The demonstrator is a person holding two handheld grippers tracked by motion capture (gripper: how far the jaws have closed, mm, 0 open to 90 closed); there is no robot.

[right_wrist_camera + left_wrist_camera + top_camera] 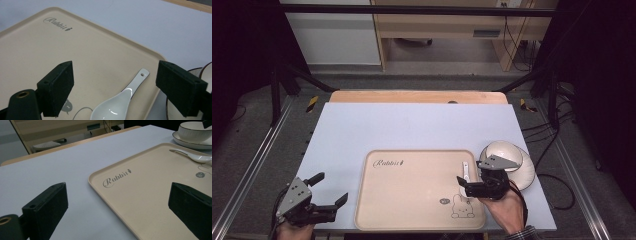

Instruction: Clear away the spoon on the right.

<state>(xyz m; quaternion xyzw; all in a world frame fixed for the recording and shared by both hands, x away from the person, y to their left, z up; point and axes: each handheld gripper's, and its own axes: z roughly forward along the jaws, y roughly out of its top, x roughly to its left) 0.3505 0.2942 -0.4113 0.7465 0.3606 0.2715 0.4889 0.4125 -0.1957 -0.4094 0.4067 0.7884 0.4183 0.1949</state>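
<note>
- Spoon (pixel 125 98), lower centre of the right gripper view: glazed ceramic, light, stiff, slippery, chippable; I'd pinch its slim handle.
- Right gripper (pixel 115 90) spread wide, holding nothing.
- Left gripper (pixel 328 191) released too.

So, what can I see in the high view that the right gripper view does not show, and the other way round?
High view alone: the left gripper with open fingers beside the tray, the person's hands, the whole bowl on its plate, the desk and floor beyond the table.

Right gripper view alone: a close look at the spoon, its hollow facing up and a small hole in its handle end, lying on the tray untouched between the open fingers.

Both share: the beige tray with "Rabbit" lettering, the white spoon, the pale table, and the right gripper.
</note>
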